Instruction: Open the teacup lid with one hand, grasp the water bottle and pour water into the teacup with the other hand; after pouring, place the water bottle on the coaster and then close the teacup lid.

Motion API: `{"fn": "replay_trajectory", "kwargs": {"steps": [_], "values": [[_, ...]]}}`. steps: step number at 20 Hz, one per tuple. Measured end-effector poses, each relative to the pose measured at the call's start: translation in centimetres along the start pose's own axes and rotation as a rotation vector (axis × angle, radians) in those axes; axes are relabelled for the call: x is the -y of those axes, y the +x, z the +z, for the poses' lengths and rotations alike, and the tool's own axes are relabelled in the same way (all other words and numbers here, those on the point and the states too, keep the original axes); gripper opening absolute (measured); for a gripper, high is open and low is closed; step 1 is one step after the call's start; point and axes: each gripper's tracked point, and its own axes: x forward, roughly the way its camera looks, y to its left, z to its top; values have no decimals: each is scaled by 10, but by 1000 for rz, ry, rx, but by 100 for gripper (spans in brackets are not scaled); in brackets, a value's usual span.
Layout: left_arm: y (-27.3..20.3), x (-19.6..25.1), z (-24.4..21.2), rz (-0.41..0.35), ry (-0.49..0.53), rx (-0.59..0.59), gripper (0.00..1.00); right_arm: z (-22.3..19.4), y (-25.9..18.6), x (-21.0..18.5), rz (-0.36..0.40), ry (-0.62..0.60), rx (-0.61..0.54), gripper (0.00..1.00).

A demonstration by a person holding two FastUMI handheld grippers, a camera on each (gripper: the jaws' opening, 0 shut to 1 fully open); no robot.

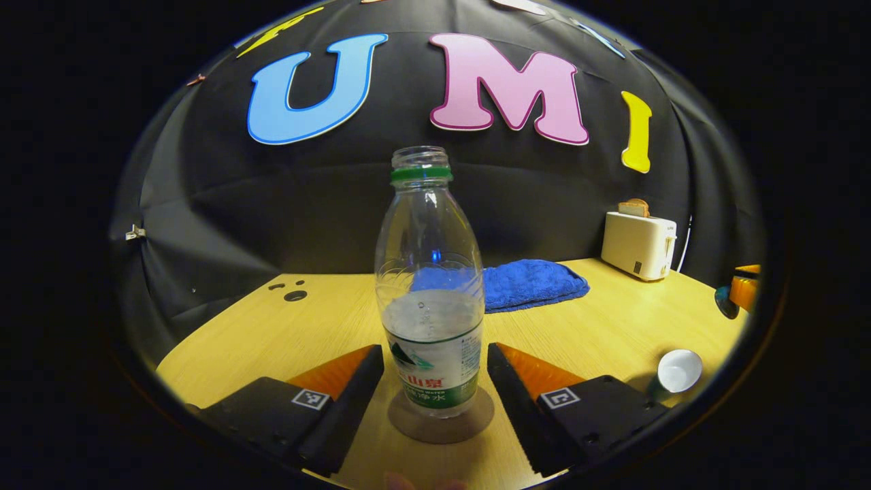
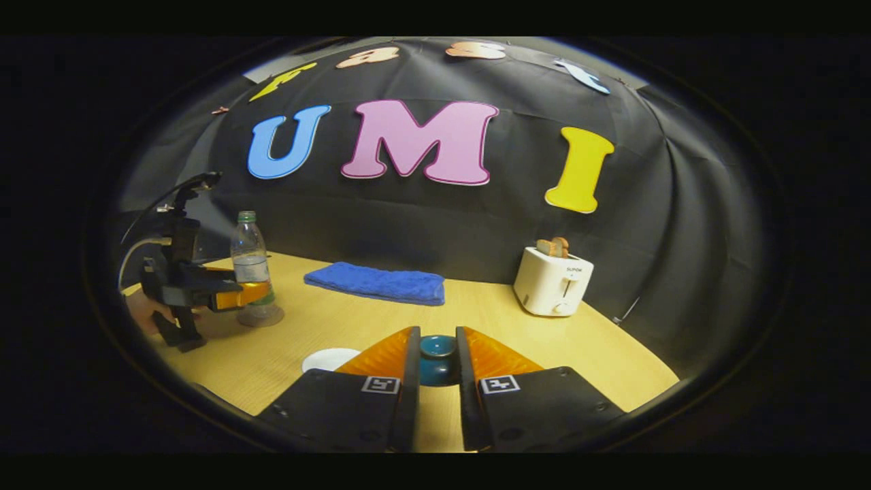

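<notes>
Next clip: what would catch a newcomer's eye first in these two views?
The uncapped water bottle, part full, stands on a round coaster between the left gripper's open fingers in the left gripper view. In the right gripper view, the right gripper holds the teal teacup lid, with a white teacup just to its left. Behind lie a blue towel and a white toaster with toast.

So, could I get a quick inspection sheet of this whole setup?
Surface: wooden table, no spills seen.
Job's things: uncapped water bottle, partly filled, upright on coaster; teacup open.
Clutter: blue towel and toaster with bread, at the back.
Grippers: left gripper straddles the bottle, contact unclear; right gripper shut on lid.
Cables: cable arcs from left gripper.
Surroundings: black cloth wall.
</notes>
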Motion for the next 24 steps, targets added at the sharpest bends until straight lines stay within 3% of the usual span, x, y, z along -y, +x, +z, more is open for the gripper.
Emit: {"fn": "replay_trajectory", "kwargs": {"steps": [1, 2, 4, 6, 7, 9, 11, 12, 14, 17, 19, 22, 23, 24], "values": [[-2, 2, 0, -5, -12, -3, 96, 0, 1, -8, 19, 6, 2, 23], [-7, 1, -3, -7, -19, -7, 96, -2, 2, -15, 36, 17, -1, 33], [-18, -5, -5, -5, -11, -7, 96, -7, 4, -33, 78, 49, -12, 28], [-31, -9, -7, -5, -3, -7, 96, -13, 6, -50, 113, 63, -23, 28], [-37, -10, -9, -4, -2, -11, 96, -18, 8, -58, 130, 65, -31, 33], [-52, -16, -13, 2, 3, -19, 97, -29, 9, -70, 155, 66, -54, 24], [-65, -18, -18, 9, 7, -28, 96, -36, 11, -76, 169, 72, -69, 29], [-70, -19, -20, 10, 8, -32, 96, -39, 12, -79, 176, 77, -75, 24], [-79, -21, -23, 11, 11, -39, 96, -44, 15, -81, 185, 90, -88, 29], [-85, -26, -29, 22, 16, -47, 96, -52, 20, -84, 190, 98, -108, 24], [-86, -28, -32, 29, 9, -54, 97, -53, 20, -86, 191, 90, -105, 34], [-87, -32, -33, 38, 6, -57, 96, -54, 20, -87, 190, 79, -105, 25], [-88, -32, -33, 41, 9, -59, 96, -55, 21, -88, 192, 83, -106, 32], [-89, -32, -32, 42, 11, -59, 96, -56, 21, -89, 194, 90, -113, 32]]}}
